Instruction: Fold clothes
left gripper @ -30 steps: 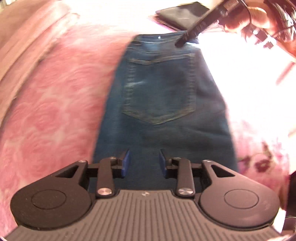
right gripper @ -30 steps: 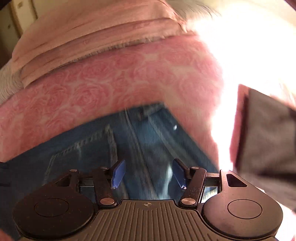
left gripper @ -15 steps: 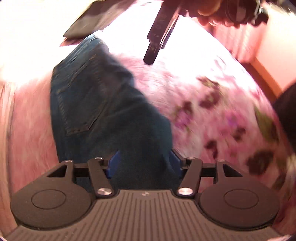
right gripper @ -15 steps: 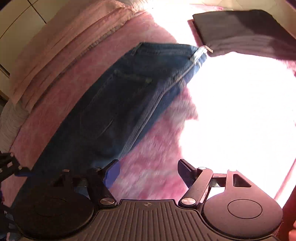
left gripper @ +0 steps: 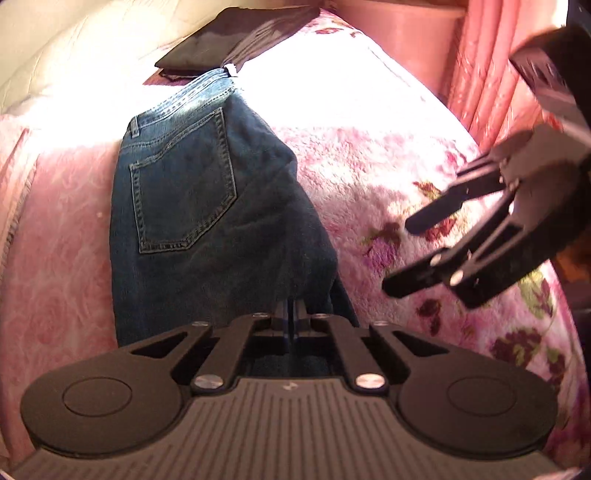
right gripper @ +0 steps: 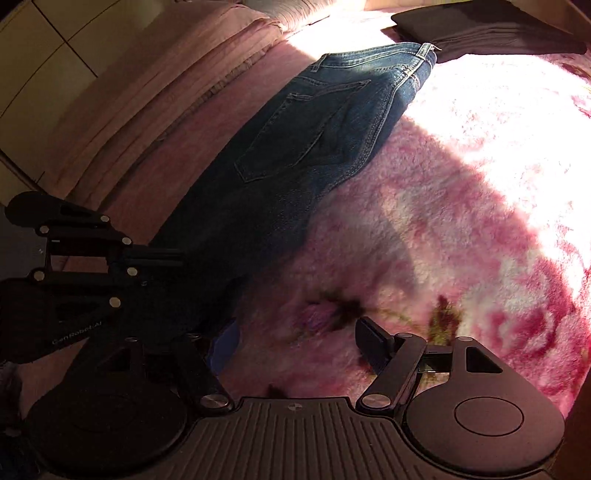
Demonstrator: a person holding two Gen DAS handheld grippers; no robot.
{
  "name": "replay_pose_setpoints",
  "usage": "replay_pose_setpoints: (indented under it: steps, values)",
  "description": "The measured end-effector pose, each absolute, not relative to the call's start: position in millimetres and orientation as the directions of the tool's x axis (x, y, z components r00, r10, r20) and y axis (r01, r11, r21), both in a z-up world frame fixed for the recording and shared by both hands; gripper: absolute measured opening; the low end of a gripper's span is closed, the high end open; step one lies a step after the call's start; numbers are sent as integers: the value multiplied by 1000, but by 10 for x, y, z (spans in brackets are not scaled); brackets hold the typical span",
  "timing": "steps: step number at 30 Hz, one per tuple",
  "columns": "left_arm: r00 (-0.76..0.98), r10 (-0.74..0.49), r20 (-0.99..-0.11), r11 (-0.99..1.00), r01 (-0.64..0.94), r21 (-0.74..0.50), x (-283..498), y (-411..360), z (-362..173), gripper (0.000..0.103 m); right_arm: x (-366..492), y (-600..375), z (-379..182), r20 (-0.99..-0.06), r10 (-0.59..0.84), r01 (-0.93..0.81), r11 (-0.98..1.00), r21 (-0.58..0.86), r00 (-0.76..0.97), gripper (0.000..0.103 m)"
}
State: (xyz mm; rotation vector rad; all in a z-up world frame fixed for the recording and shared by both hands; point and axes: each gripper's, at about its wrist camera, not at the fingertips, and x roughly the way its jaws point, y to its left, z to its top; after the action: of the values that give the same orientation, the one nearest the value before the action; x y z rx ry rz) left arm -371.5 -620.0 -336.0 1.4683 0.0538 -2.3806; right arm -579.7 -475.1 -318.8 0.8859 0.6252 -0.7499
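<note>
Pink plush bedding with a rose pattern fills the left wrist view, the blanket [left gripper: 388, 177] washed out by strong light toward the far side, with a pink curtain [left gripper: 480, 74] hanging beyond the bed's edge at the upper right. Dark blue jeans [left gripper: 192, 206] lie lengthwise on the blanket, back pocket up, waistband at the far end touching a folded dark garment [left gripper: 221, 44] that sits near the head of the bed. At the near end, the left tongs [left gripper: 291, 314] have just been closing and now stand together, pinching the denim at the jeans' near part, where the fabric bunches up around the tips. To the right, the right tongs [left gripper: 400, 254] hover above the floral blanket with their fingers apart and nothing between them, just beside the jeans' right edge. From the right wrist view, the same blanket [right gripper: 424, 229] lies half in shadow and half in glare, and the jeans [right gripper: 295, 140] run diagonally from the lower left up to the folded dark garment [right gripper: 487, 33] at the top right; a stack of pale pink bedding [right gripper: 166, 81] lies along the far side. Here the right tongs [right gripper: 295, 343] stand wide apart over bare blanket, their left finger close to the jeans' edge, holding nothing. The left tongs [right gripper: 177, 254] appear at the left, shut on the dark denim.
</note>
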Motion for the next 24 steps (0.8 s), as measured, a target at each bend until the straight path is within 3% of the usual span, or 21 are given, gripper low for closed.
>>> replay_pose_setpoints:
  steps: [5, 12, 17, 19, 24]
  values:
    - [-425, -212, -880, -948, 308, 80, -3643, -6354, -3264, 2, -5518, -4741, -3326, -697, -359, 772, 438, 461, 621, 73]
    - [-433, -212, -876, -954, 286, 90, -3587, -6401, -3244, 1, -5231, -4910, -3495, -644, -433, 765, 488, 420, 630, 77]
    - [-435, -203, -878, -960, 267, 89, -3567, -6408, -3260, 1, -5468, -4969, -3537, -671, -487, 820, 443, 363, 560, 76]
    - [-426, -209, -880, -964, 240, 113, -3594, -6357, -3297, 2, -5588, -4954, -3524, -686, -496, 837, 428, 340, 532, 68]
    - [-413, -206, -887, -972, 188, 139, -3625, -6214, -3398, 2, -5594, -4941, -3464, -688, -494, 834, 448, 323, 532, 67]
